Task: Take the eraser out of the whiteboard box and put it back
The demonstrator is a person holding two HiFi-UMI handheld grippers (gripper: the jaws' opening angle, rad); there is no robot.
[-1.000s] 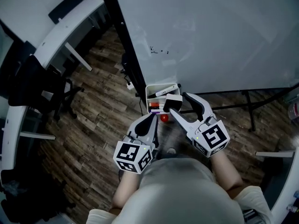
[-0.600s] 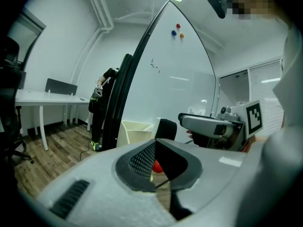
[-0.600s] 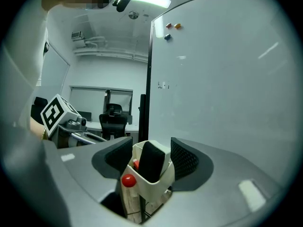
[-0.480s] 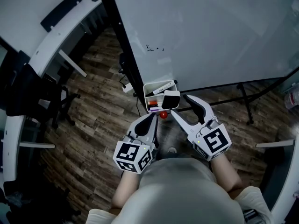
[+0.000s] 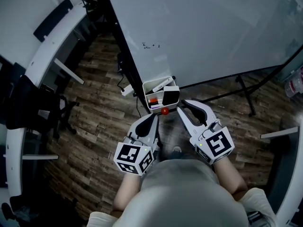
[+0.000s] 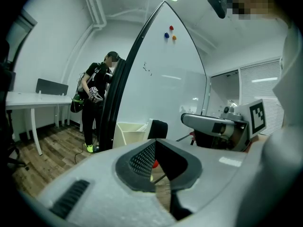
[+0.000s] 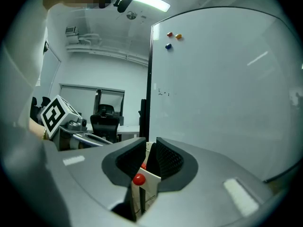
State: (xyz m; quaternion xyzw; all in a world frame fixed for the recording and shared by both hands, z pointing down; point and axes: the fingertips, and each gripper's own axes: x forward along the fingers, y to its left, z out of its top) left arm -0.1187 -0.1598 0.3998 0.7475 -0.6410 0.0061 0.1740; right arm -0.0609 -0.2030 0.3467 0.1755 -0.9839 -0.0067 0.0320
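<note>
Eraser (image 5: 171, 97): boxed, beyond right hand-held gripper (image 5: 182, 106), closing empty.

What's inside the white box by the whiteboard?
The box holds a black eraser sticking up, a white marker and something orange. Its bottom is covered by them.

Black chair (image 5: 35, 109) beside white desk (image 5: 51, 47)

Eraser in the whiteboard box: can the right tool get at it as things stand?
Probably yes: the eraser sits exposed in the box, just ahead of the right tool, nothing between. Its jaws have just been closing, empty, so they would need reopening first.
</note>
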